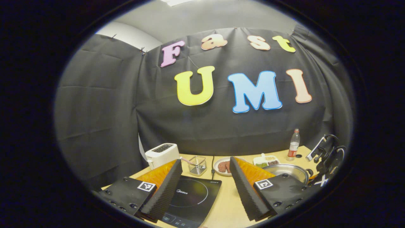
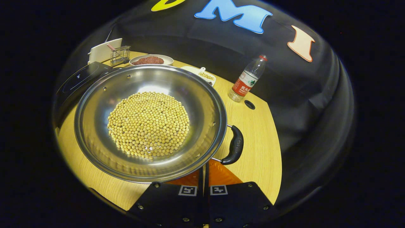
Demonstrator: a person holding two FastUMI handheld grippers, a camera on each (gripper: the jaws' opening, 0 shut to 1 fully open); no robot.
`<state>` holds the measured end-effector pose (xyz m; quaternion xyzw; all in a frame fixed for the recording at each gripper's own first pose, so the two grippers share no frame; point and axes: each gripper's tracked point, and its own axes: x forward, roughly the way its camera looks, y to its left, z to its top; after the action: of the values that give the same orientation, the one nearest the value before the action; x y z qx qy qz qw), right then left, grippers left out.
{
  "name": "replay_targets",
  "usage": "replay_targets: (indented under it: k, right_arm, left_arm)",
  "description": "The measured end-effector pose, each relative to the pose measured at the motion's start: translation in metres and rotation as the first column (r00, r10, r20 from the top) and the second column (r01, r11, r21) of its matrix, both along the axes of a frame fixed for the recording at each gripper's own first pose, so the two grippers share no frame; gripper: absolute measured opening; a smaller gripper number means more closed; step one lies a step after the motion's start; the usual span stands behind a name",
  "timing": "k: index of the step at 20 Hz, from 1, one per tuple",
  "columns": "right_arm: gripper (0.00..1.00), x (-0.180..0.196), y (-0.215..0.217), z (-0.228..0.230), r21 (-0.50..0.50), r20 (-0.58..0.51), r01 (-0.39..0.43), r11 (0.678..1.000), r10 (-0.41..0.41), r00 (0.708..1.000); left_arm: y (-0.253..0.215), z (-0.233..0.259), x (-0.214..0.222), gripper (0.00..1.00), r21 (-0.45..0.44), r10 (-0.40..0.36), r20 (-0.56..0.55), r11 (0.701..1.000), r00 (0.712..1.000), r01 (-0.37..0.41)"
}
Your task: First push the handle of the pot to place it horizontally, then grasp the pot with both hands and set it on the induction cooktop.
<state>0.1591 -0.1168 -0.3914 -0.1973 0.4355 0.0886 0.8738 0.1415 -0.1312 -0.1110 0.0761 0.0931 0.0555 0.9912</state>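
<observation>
A wide steel pot [image 2: 148, 123] holding a round heap of yellow soybeans [image 2: 148, 125] stands on the wooden table [image 2: 259, 148]. Its black side handle [image 2: 235, 145] points toward the lower right in the right gripper view. My right gripper [image 2: 205, 169] is shut, its tips at the pot's near rim just left of that handle, partly hidden under the rim. The black induction cooktop [image 1: 193, 196] lies below my left gripper [image 1: 205, 161], which hangs open above it with nothing between the fingers. The pot [image 1: 286, 171] sits right of the cooktop, and the cooktop [image 2: 79, 79] shows behind the pot's left side.
Along the back of the table stand a white toaster [image 1: 162, 153], a wire basket [image 1: 196, 165], a plate of dark meat [image 1: 223, 166], a small dish of beans [image 1: 267, 161] and a plastic bottle [image 2: 248, 79]. The right gripper's housing [image 1: 327, 158] shows at the table's right edge.
</observation>
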Motion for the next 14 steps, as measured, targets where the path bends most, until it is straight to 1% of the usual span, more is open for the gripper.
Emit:
replay_targets:
  k: [3, 6, 8, 9, 10, 12, 13, 14]
  right_arm:
    - [0.01, 0.007, 0.000, 0.002, 0.017, 0.016, 0.018, 1.000, -0.019, 1.000]
    - [0.02, 0.001, 0.000, 0.007, 0.077, 0.004, 0.033, 0.996, -0.034, 0.999]
    - [0.19, -0.003, -0.011, 0.017, 0.090, 0.013, 0.079, 0.993, -0.081, 0.997]
    - [0.39, -0.003, -0.018, 0.026, 0.096, 0.030, 0.110, 0.989, -0.113, 0.993]
    - [0.48, -0.003, -0.025, 0.032, 0.105, 0.052, 0.144, 0.984, -0.150, 0.987]
    - [0.72, 0.001, -0.030, 0.051, 0.159, 0.105, 0.205, 0.966, -0.223, 0.969]
    - [0.96, 0.003, -0.032, 0.063, 0.186, 0.130, 0.234, 0.954, -0.261, 0.957]
    - [0.99, 0.006, -0.033, 0.069, 0.212, 0.152, 0.259, 0.942, -0.294, 0.944]
  left_arm:
    - [-0.010, -0.019, 0.008, 1.00, -0.016, -0.003, -0.032, 1.000, 0.999, 0.002]
    - [-0.019, -0.044, 0.025, 0.98, -0.037, -0.033, -0.085, 0.999, 0.996, 0.030]
    - [-0.025, -0.065, 0.040, 0.99, -0.060, -0.069, -0.119, 0.996, 0.990, 0.062]
    - [-0.029, -0.077, 0.048, 0.99, -0.080, -0.093, -0.141, 0.993, 0.986, 0.082]
    - [-0.034, -0.088, 0.057, 0.98, -0.101, -0.119, -0.161, 0.990, 0.980, 0.103]
    - [-0.041, -0.108, 0.073, 0.99, -0.132, -0.164, -0.197, 0.981, 0.966, 0.140]
    - [-0.046, -0.120, 0.080, 0.99, -0.146, -0.187, -0.215, 0.977, 0.959, 0.158]
    - [-0.050, -0.129, 0.087, 0.99, -0.157, -0.205, -0.233, 0.973, 0.951, 0.171]
